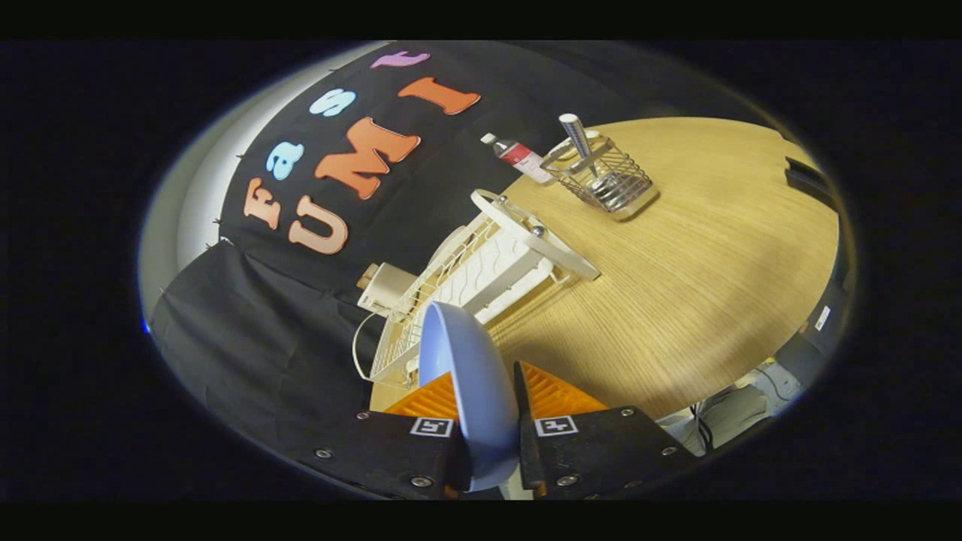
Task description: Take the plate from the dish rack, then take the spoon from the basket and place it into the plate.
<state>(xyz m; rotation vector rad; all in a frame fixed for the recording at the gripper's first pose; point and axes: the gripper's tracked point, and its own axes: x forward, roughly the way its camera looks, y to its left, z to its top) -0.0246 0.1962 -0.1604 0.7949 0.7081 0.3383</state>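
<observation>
While I hold the plate [470, 376] on edge between the two fingers of the gripper [487, 402], closed on its rim, it stands just near of the dish rack [481, 274], apparently clear of the slots. I judge the thin rim could slip or swing if I tilt too fast. The rack's loop handle, just beyond, could catch it. To the right the table [691, 285] lies bare up to its curved edge, good room for setting down. Far off, the basket [605, 176] holds the spoon [580, 139], beside a bottle [518, 156].
</observation>
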